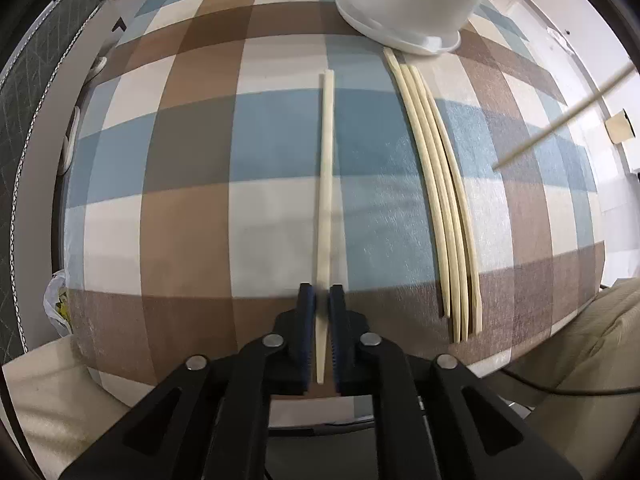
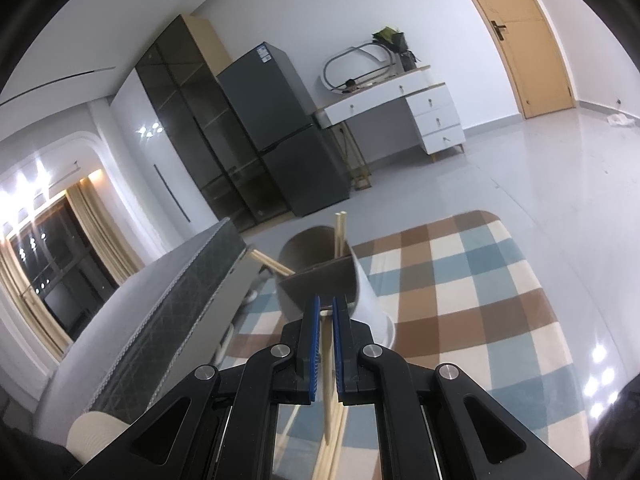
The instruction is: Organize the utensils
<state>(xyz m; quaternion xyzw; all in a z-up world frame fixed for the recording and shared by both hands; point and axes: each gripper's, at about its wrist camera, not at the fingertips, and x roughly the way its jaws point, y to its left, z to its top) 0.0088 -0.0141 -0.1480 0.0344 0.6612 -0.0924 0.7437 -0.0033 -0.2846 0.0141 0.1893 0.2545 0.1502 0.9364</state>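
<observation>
My left gripper (image 1: 322, 300) points down at the checked cloth (image 1: 192, 184). Its blue pads (image 1: 307, 320) are drawn in against one pale chopstick (image 1: 326, 184), pinching it near its thin end; the rest runs away from me above the cloth. To the right of it, apart, a row of four chopsticks (image 1: 436, 184) lies side by side on the cloth, far ends just short of the holder. The white holder (image 1: 404, 4) stands at the far edge of that view. Another stick (image 1: 568, 118) crosses the right side, in the air.

My right gripper (image 2: 325, 312) points slightly downward, pads (image 2: 314, 340) pressed close on a chopstick (image 2: 329, 392) that hangs below them. Just beyond its tips stands the holder (image 2: 372, 300), with two chopsticks (image 2: 340, 232) upright in its far compartment and two more (image 2: 272, 264) leaning out over its left rim.

Farther off: a dark mattress edge (image 2: 172, 304) at left, a grey fridge (image 2: 280, 136), a white dresser (image 2: 420, 104), a wooden door (image 2: 524, 36). The fridge bears a blue label (image 2: 263, 53) near its top; its writing is too small to read. No other lettering is legible.
</observation>
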